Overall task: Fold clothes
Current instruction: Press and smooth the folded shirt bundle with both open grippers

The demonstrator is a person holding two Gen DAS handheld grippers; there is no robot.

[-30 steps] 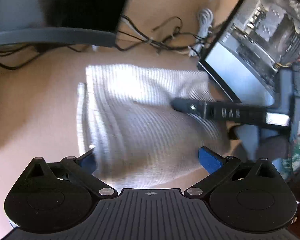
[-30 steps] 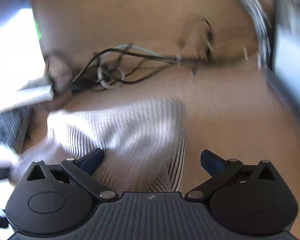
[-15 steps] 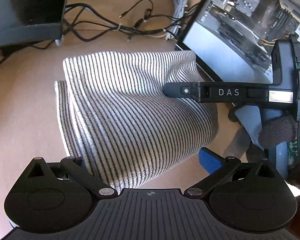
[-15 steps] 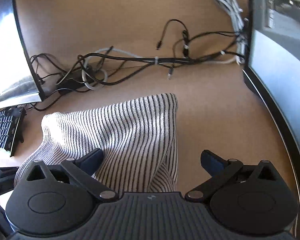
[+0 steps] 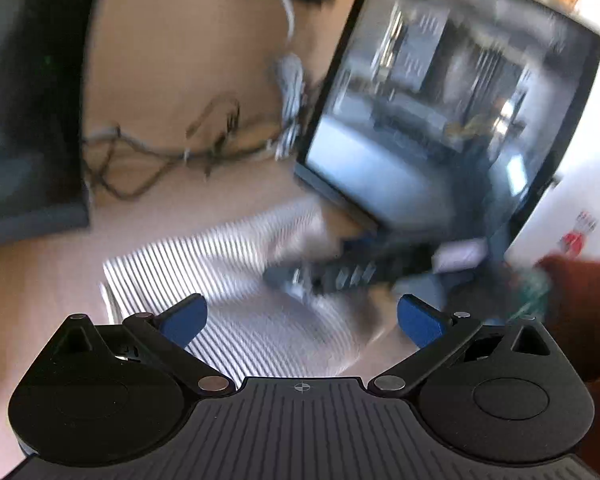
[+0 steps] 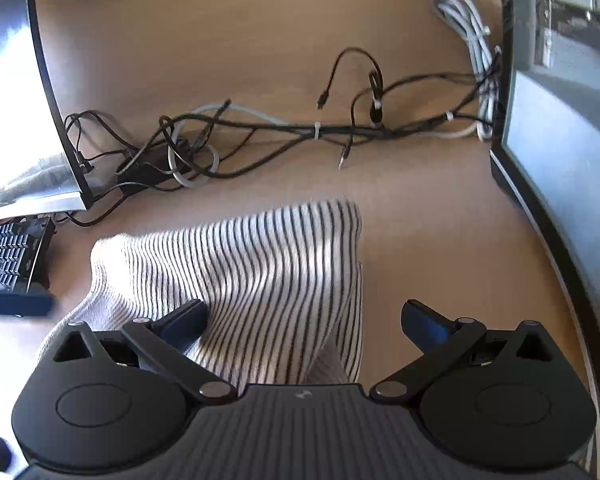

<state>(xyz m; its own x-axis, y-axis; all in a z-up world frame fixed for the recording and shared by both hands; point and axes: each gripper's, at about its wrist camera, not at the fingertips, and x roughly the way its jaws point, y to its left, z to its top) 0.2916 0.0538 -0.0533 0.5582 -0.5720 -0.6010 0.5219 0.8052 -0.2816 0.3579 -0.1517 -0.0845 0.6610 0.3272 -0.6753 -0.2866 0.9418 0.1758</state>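
Left gripper spread wide, holding nothing; striped garment folded on worktop directly ahead and below, long axis crosswise; right gripper also spread, empty, seemingly nearer, left finger over the cloth.

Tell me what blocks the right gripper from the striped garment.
Nothing visible does. The right gripper is open directly over the striped garment; the cables and monitor sit beyond and beside it.

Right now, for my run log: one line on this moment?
black-and-white striped knit garment folded on wooden desk | left gripper open | right gripper open
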